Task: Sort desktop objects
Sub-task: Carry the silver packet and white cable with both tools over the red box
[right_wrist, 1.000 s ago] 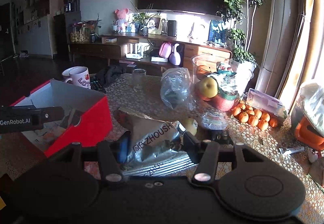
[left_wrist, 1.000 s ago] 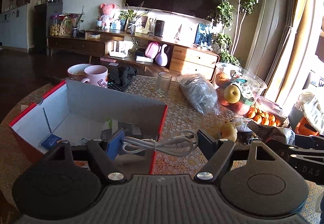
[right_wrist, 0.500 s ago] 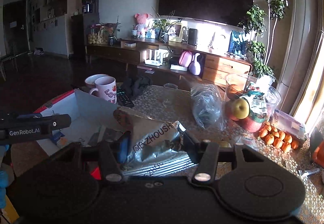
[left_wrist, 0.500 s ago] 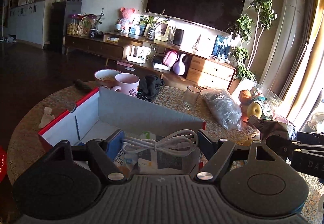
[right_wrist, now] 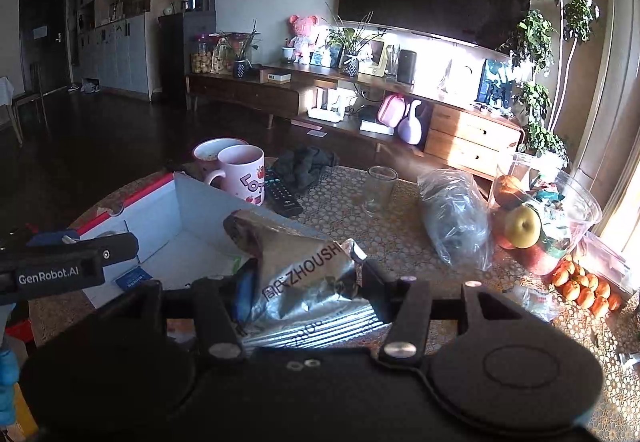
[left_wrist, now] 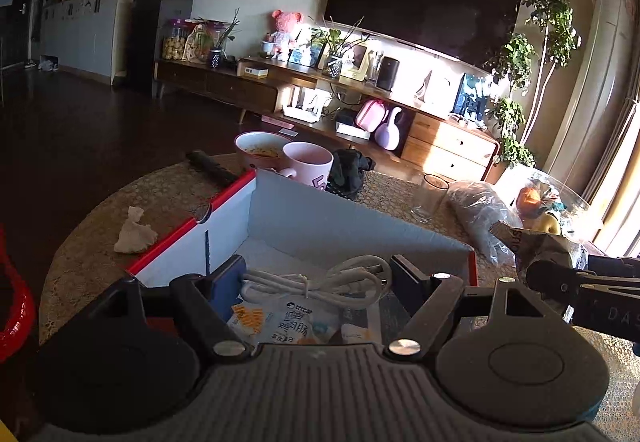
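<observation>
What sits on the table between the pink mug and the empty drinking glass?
In the right wrist view, a black remote control and a dark crumpled cloth lie between the pink mug and the glass.

The left gripper holds a bundled white cable between its fingers, over the open red box with white inner walls. Packets lie inside the box. Behind it stand a pink mug and a bowl; a crumpled tissue lies on the table at the left
</observation>
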A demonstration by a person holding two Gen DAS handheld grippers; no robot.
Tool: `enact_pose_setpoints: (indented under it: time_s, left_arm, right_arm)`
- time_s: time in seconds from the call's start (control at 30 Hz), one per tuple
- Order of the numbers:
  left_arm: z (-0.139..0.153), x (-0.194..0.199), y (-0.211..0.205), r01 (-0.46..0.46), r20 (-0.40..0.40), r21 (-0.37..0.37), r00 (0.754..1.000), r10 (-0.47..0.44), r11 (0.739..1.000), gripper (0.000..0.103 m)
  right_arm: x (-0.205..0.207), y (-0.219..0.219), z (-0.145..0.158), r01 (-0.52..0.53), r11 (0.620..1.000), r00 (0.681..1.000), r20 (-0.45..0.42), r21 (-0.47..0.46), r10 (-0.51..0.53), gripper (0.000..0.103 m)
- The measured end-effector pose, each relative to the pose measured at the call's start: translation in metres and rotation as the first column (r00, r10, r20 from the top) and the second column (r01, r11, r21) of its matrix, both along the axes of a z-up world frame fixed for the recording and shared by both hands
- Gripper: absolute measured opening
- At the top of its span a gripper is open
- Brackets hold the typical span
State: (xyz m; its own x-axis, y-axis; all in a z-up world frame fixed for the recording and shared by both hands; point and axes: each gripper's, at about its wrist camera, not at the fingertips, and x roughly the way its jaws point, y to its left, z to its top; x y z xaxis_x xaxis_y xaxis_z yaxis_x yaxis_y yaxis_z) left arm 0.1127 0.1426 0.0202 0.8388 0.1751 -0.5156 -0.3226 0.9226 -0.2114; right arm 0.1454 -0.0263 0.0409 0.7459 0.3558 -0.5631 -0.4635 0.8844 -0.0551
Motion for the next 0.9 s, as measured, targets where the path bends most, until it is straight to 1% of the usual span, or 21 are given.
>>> enact_pose_setpoints:
  time_s: [0.2,0.33,0.57,0.9]
  left_arm:
    - [-0.011,0.008,0.017,-0.031,-0.019,0.004,0.999,0.031,1.0,0.078]
    - [-0.018,0.014,0.025,-0.045,-0.035,0.023,0.998,0.046,0.999,0.078]
    - [-0.031,0.031,0.035,-0.029,-0.086,0.054,0.996,0.034,0.998,0.078]
    - [-0.05,0.049,0.042,-0.022,-0.158,0.091,0.987,0.037,0.996,0.078]
  right_arm:
    - [0.007,0.019,-0.008,-0.022,1.0,1.0,-0.01,-0.019,0.022,0.055]
    - [0.013,0.031,-0.015,-0.035,0.999,0.999,-0.015,-0.042,0.034,0.055]
    - [0.021,0.049,-0.033,-0.061,0.993,0.998,-0.027,-0.097,0.059,0.055]
    - [0.021,0.065,-0.056,-0.096,0.986,0.994,-0.059,-0.134,0.088,0.055]
